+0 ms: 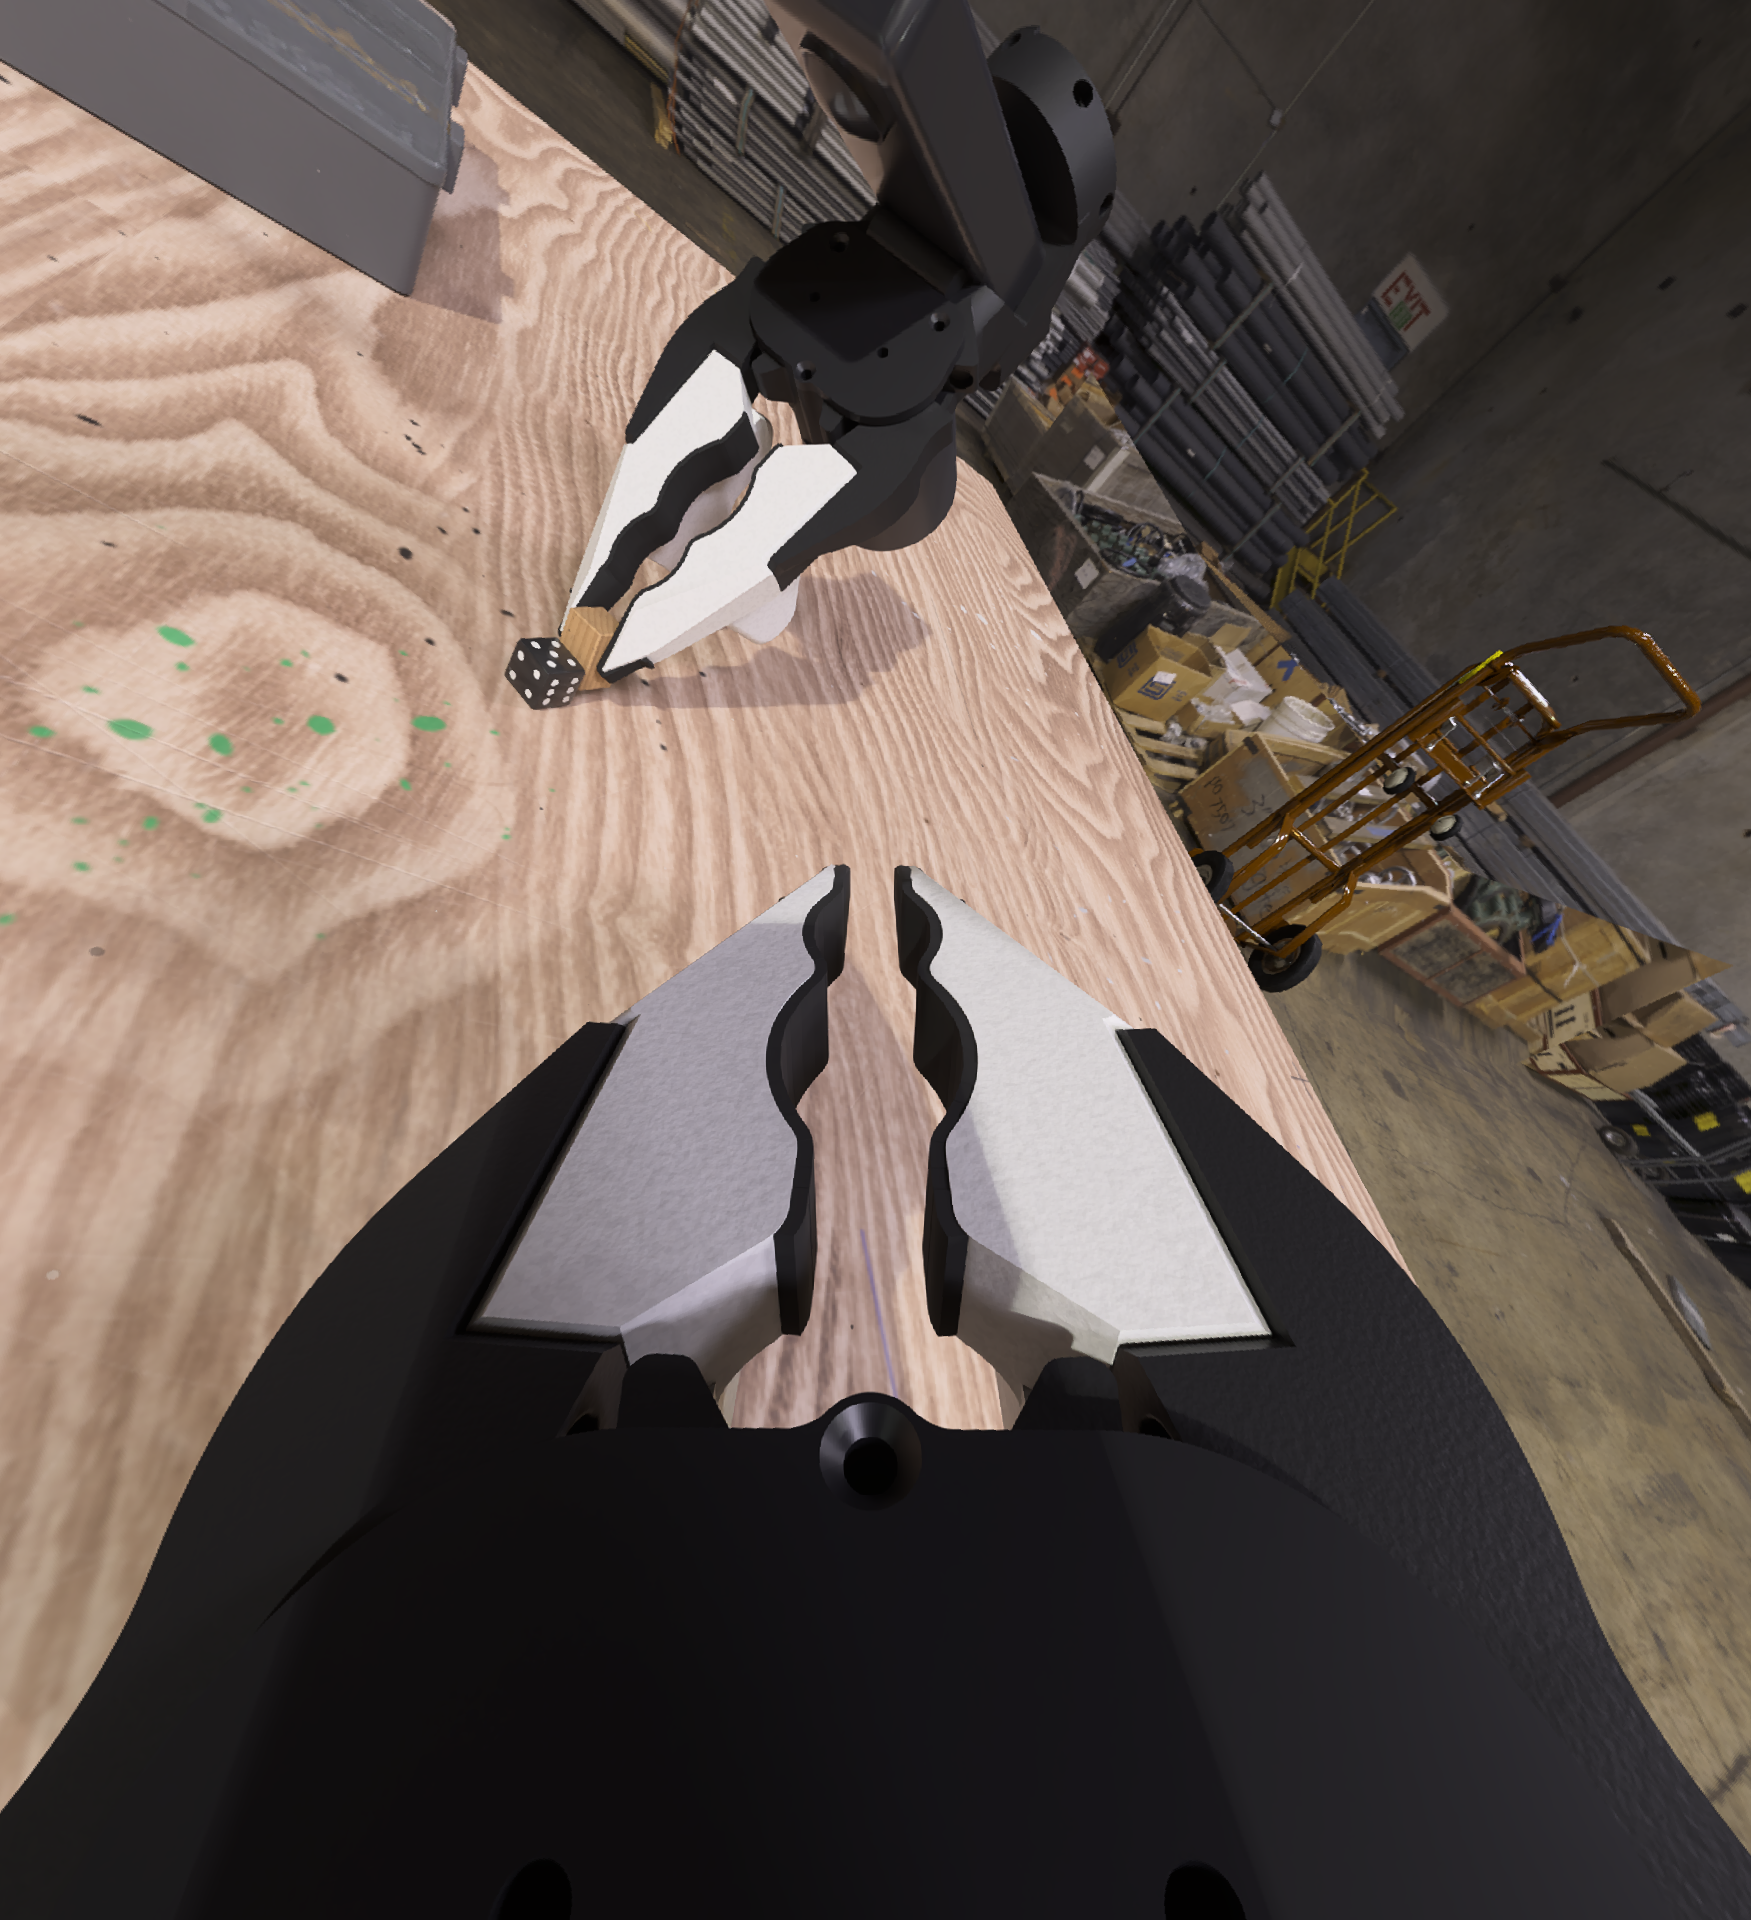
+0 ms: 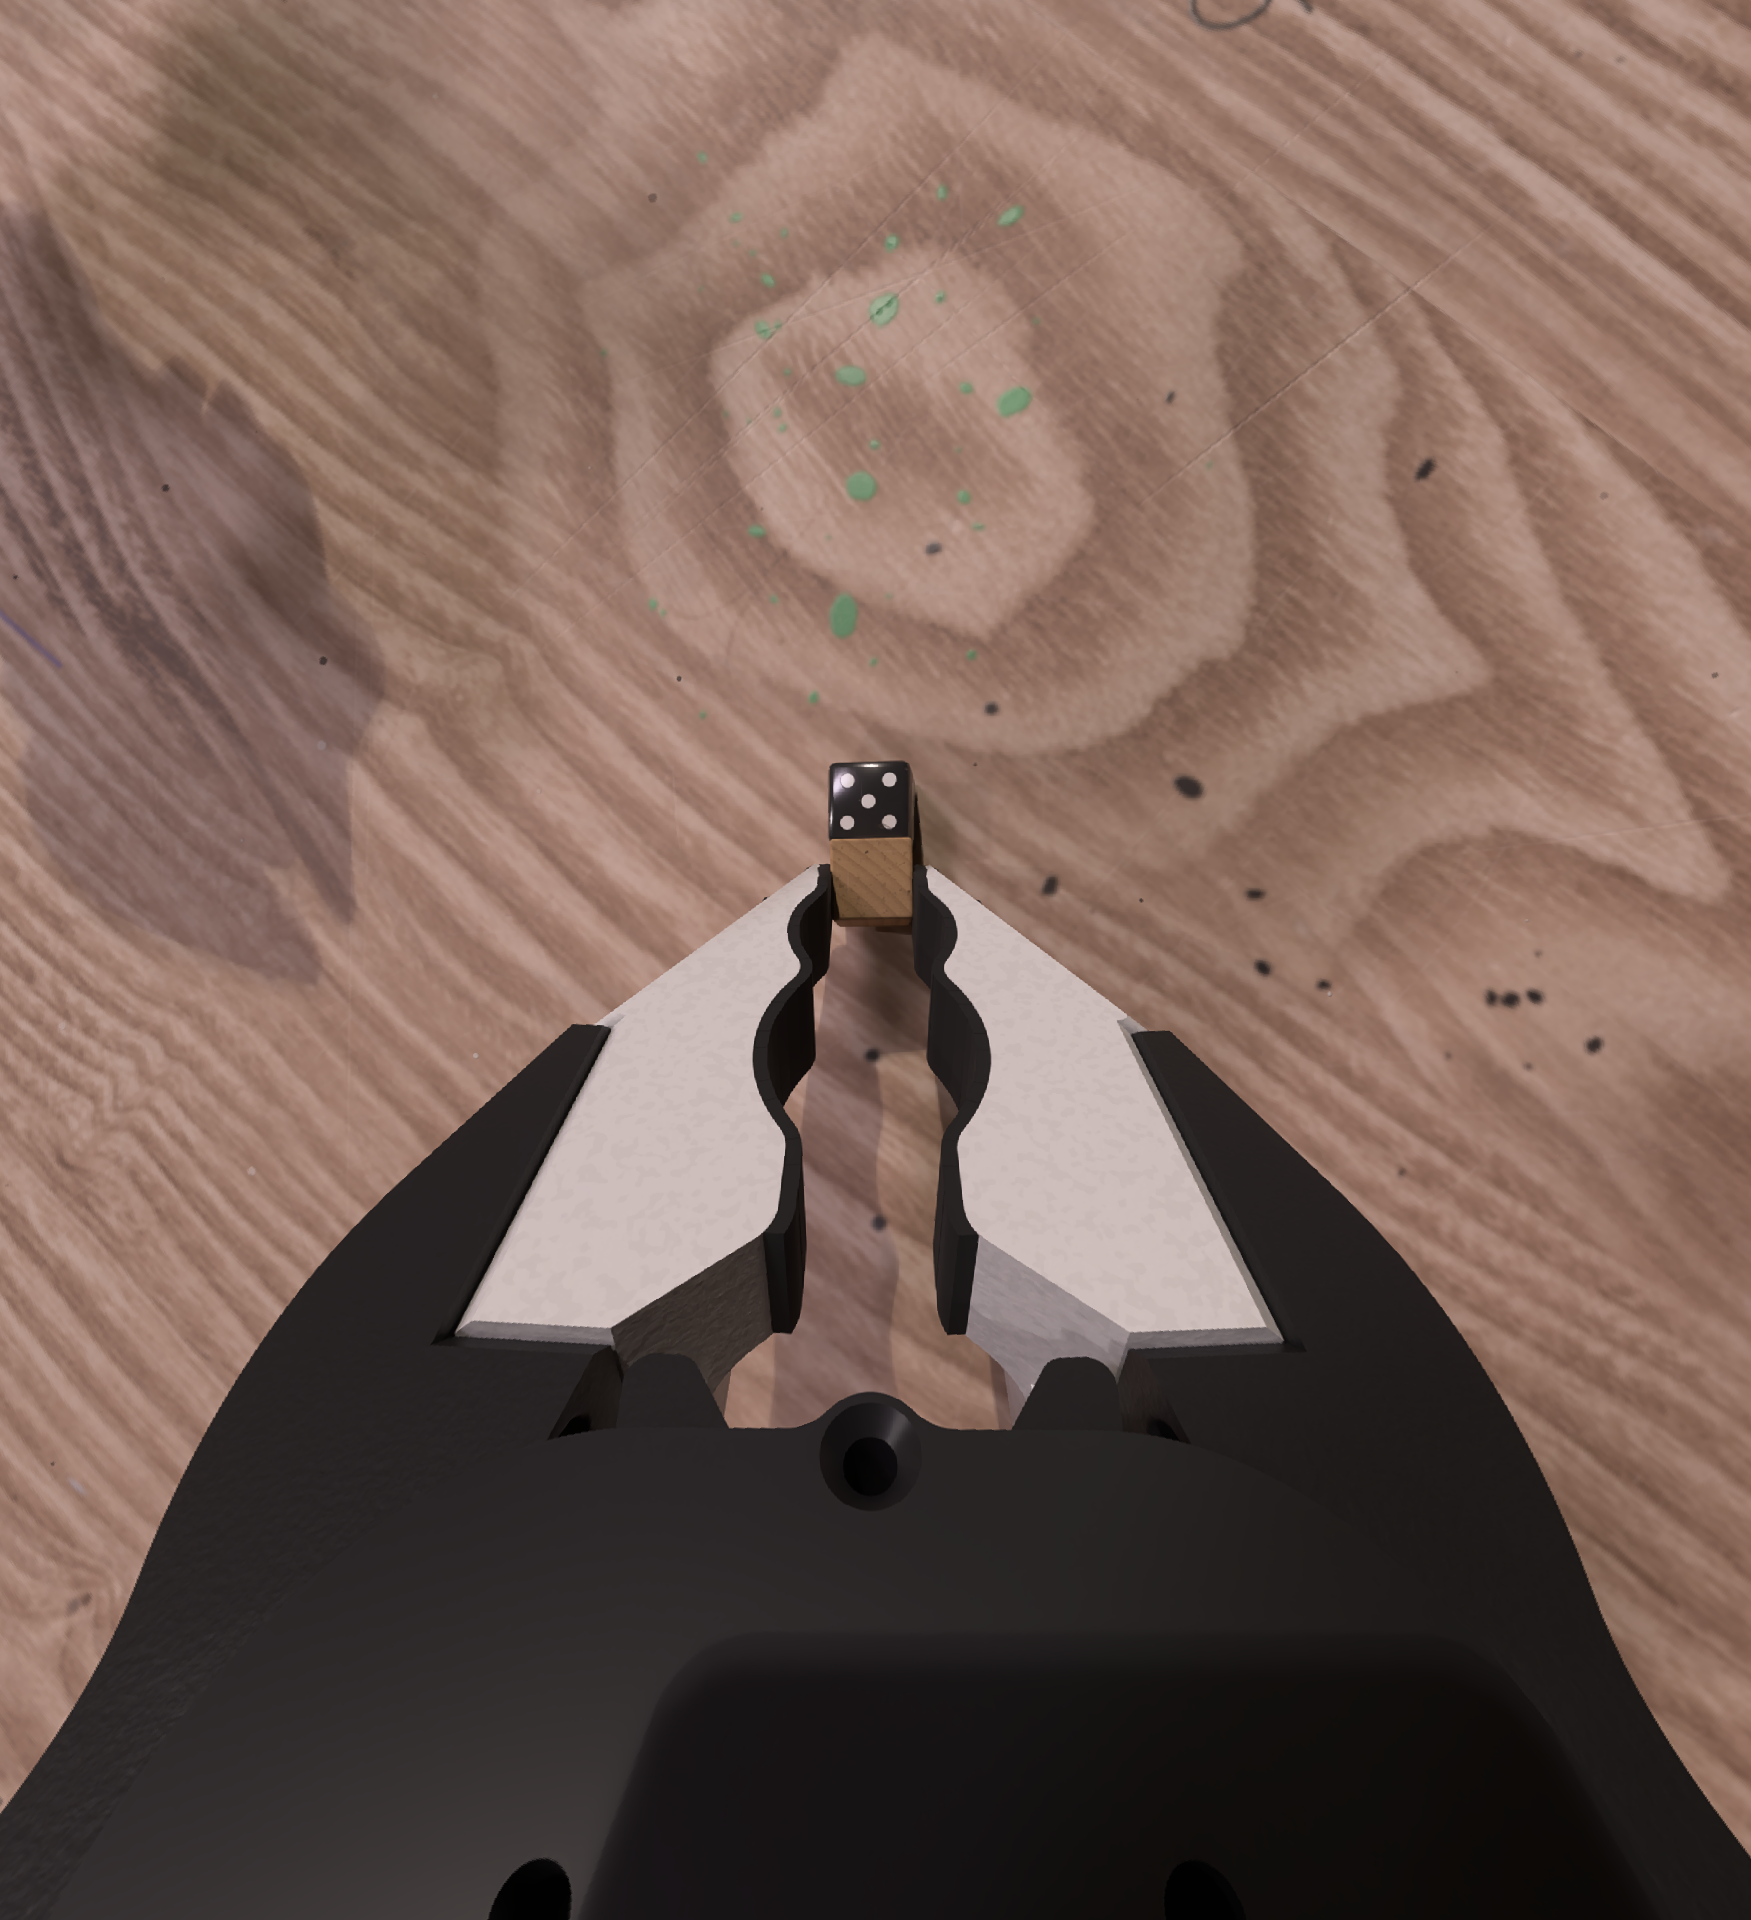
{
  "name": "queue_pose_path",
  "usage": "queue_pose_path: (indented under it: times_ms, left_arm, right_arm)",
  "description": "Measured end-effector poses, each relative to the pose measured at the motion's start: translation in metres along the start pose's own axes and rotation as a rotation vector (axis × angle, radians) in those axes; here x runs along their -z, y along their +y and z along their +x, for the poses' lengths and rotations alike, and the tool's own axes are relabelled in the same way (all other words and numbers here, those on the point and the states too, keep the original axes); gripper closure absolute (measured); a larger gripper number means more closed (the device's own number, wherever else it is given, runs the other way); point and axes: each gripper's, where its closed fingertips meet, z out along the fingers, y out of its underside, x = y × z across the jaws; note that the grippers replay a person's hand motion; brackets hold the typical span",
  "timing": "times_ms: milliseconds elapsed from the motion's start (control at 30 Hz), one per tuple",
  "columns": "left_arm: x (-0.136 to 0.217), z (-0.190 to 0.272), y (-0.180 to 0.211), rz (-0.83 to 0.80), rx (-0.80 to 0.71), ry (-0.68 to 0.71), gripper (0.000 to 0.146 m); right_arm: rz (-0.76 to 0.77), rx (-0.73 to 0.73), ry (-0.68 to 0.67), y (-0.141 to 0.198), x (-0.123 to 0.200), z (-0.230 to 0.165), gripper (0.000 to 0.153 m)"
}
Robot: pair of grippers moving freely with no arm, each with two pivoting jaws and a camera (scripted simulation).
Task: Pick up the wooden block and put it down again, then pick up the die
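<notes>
Right wrist view: your right gripper (image 2: 872, 896) clamps the wooden block (image 2: 871, 879) at its fingertips, on the table (image 2: 1473, 1195) | die (image 2: 868, 799) touching the block's far side | left gripper (image 1: 872, 883) slightly parted, holding nothing.

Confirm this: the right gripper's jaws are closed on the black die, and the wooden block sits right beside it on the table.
Wrong object. In the right wrist view the right gripper has its jaws closed on the wooden block; the black die sits right beside it on the table.

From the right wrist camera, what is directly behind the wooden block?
The black die stands against the wooden block. The right gripper grips the block, whose underside is hidden.
</notes>
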Motion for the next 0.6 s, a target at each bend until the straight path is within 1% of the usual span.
queue_pose_path:
  times_ms: [600]
  left_arm:
    - [0.0007, -0.0002, -0.0003, 0.001, 0.002, 0.000, 0.138]
  right_arm:
    - [-0.068, 0.056, 0.025, -0.0002, -0.0005, -0.0014, 0.138]
